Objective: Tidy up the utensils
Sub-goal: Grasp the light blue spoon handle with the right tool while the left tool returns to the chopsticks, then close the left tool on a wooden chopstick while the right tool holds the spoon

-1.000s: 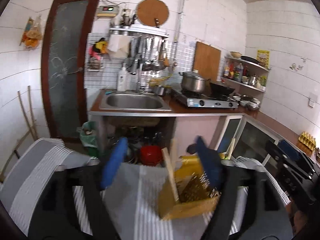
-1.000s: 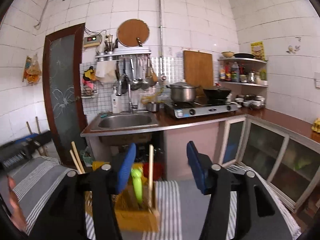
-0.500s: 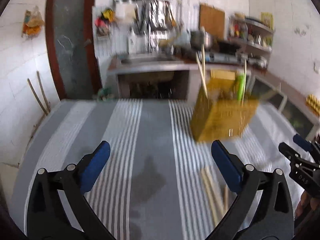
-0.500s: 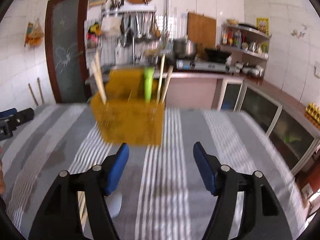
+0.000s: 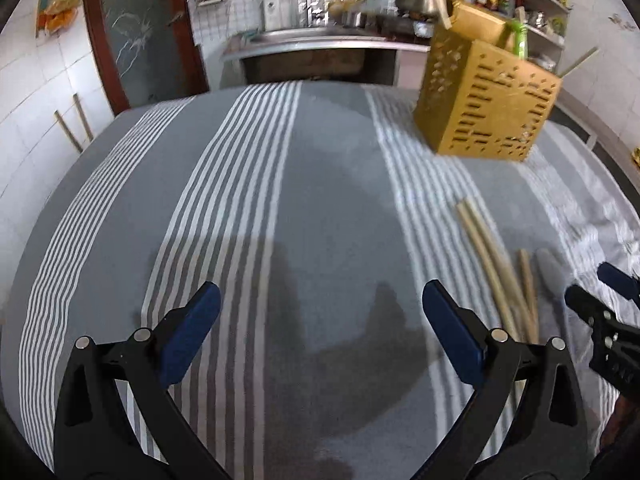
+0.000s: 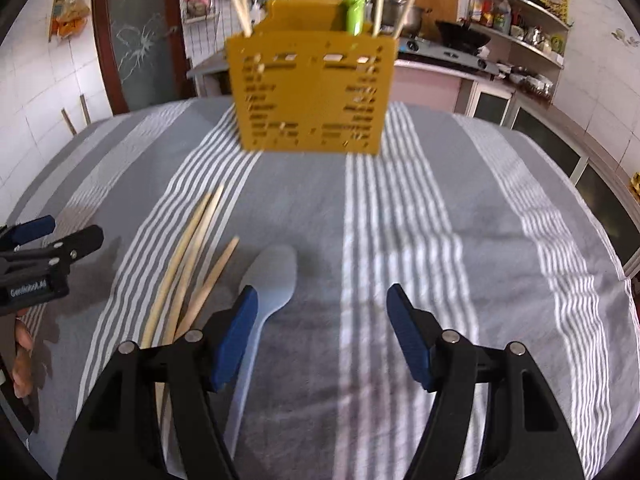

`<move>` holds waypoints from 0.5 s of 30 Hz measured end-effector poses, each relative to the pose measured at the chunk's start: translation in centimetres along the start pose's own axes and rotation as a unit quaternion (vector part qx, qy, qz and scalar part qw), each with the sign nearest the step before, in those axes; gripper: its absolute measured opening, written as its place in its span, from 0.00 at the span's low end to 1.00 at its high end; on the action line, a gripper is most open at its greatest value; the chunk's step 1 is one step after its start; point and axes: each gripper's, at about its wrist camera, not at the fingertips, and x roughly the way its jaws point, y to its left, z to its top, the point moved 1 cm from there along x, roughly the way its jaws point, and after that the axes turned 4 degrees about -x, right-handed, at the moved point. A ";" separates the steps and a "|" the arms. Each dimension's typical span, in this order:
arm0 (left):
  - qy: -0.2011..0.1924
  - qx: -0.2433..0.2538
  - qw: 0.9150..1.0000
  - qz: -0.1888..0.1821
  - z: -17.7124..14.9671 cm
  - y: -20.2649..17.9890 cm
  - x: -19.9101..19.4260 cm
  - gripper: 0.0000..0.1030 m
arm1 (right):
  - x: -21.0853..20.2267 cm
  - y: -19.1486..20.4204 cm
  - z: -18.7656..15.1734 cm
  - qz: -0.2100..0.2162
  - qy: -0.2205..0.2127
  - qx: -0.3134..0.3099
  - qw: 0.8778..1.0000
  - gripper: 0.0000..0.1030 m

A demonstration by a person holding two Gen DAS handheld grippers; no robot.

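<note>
A yellow perforated utensil holder (image 6: 312,92) stands at the far side of the striped cloth, with chopsticks and a green utensil (image 6: 354,16) upright in it. Three loose wooden chopsticks (image 6: 188,264) and a pale grey spoon (image 6: 272,276) lie on the cloth. My right gripper (image 6: 322,296) hovers open just right of the spoon, and the spoon's handle runs under its left finger. My left gripper (image 5: 320,300) is open wide over bare cloth, with the chopsticks (image 5: 492,268), spoon (image 5: 550,272) and holder (image 5: 488,96) to its right. Nothing lies between either pair of jaws.
The grey striped tablecloth (image 5: 240,208) covers the whole table and falls away at the edges. Behind the table are a sink counter (image 5: 312,40), a stove (image 6: 448,56), shelves and a dark glass door (image 5: 148,28). A person's hand (image 6: 20,360) shows at the left edge.
Both cameras have tipped down from the kitchen wall to the tabletop as both grippers sank toward the cloth. Both pairs of jaws stand wider than a second ago.
</note>
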 end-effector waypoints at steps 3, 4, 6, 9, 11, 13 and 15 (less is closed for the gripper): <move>0.011 -0.013 1.000 0.001 -0.1 0.4 0.5 0.95 | 0.3 0.8 -0.3 0.002 0.013 -0.001 1.000 0.64; 0.013 -0.015 1.000 0.003 -0.1 0.5 0.7 0.95 | 0.4 1.1 -0.2 0.004 0.015 0.001 1.000 0.64; 0.017 -0.017 1.000 0.008 -0.1 0.6 1.0 0.95 | 0.7 1.4 0.0 0.003 0.022 0.002 1.000 0.64; 0.022 -0.019 0.999 0.014 -0.1 0.4 1.4 0.95 | 1.3 1.8 0.5 -0.003 0.030 0.006 1.000 0.63; 0.023 -0.018 0.999 0.014 0.0 0.1 1.5 0.95 | 1.6 2.0 0.9 -0.003 0.034 0.008 0.999 0.50; 0.022 -0.018 0.999 0.013 0.2 -0.2 1.4 0.95 | 1.9 1.9 1.2 0.007 0.038 0.014 0.999 0.40; 0.022 -0.019 1.000 0.006 0.3 -0.7 1.3 0.95 | 1.9 1.8 1.5 0.013 0.037 0.017 0.999 0.33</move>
